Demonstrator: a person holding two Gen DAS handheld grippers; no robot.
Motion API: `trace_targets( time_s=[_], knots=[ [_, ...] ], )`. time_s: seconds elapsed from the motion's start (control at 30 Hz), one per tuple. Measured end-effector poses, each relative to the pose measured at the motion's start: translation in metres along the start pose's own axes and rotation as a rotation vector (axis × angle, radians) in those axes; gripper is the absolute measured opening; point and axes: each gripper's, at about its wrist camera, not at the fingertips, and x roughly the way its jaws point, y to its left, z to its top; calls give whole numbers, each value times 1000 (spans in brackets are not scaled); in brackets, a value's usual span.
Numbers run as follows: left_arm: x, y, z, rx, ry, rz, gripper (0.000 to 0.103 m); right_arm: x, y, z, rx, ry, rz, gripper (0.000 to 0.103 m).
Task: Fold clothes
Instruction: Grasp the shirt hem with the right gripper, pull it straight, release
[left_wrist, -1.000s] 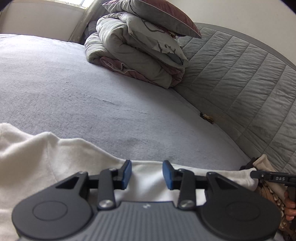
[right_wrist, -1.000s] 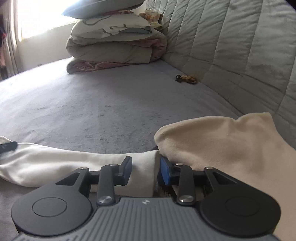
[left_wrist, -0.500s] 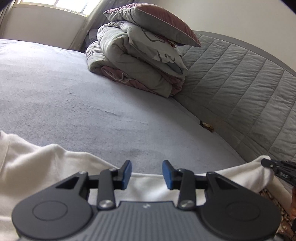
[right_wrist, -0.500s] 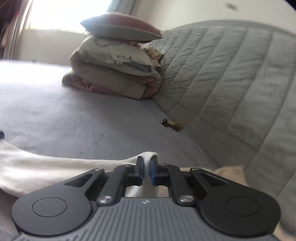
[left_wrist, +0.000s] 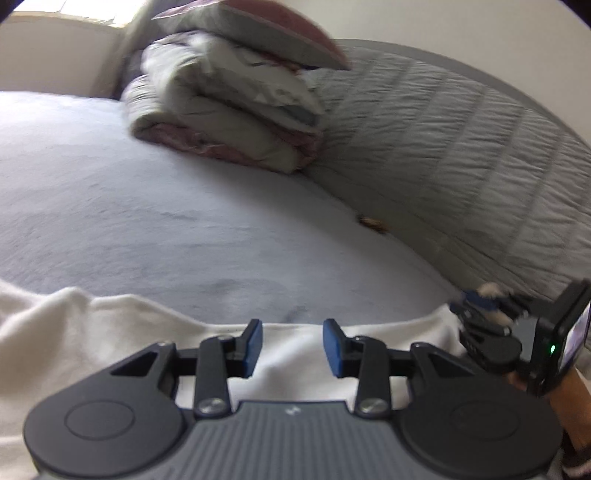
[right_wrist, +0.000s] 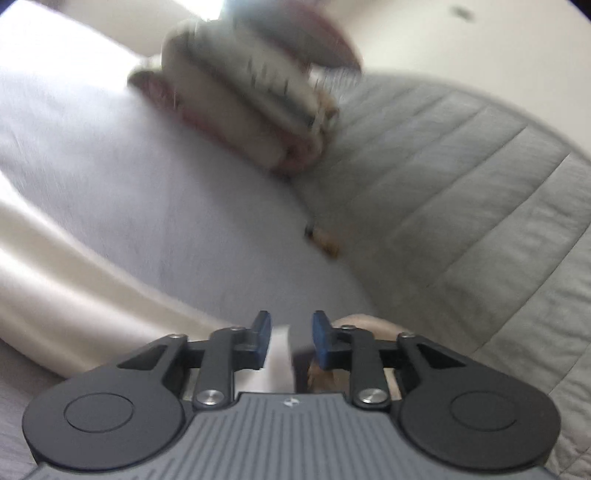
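The white garment (left_wrist: 122, 325) lies along the near edge of the grey bed (left_wrist: 184, 229). The left tongs (left_wrist: 292, 345) are spread apart above it, pinching nothing. The right tongs (right_wrist: 289, 338) are opening, with a fold of white cloth between them, maybe loose; the picture is blurry.

Cream-white garment (left_wrist: 110, 332) on a plain grey bedspread (left_wrist: 184, 221); quilted grey headboard (left_wrist: 461, 147), blue pads (left_wrist: 255, 345).
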Motion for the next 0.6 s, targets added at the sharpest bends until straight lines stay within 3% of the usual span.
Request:
trace_targets(
  time_s=[0.17, 0.27, 0.4, 0.47, 0.57, 0.6],
  knots=[
    [8, -18, -6, 66, 59, -121, 32, -32, 13, 16, 91, -79, 241, 33],
    [18, -29, -12, 108, 133, -180, 25, -22, 17, 12, 192, 2, 434, 31],
    [33, -37, -22, 139, 257, -209, 23, -9, 6, -6, 244, 94, 477, 35],
    [34, -38, -24, 140, 271, -213, 23, -4, -12, -15, 263, 123, 430, 38],
    [34, -36, -25, 124, 277, -224, 23, 4, -36, -37, 341, 156, 405, 55],
    [34, -35, -25, 121, 276, -225, 23, 4, -41, -41, 357, 165, 399, 55]
  ],
)
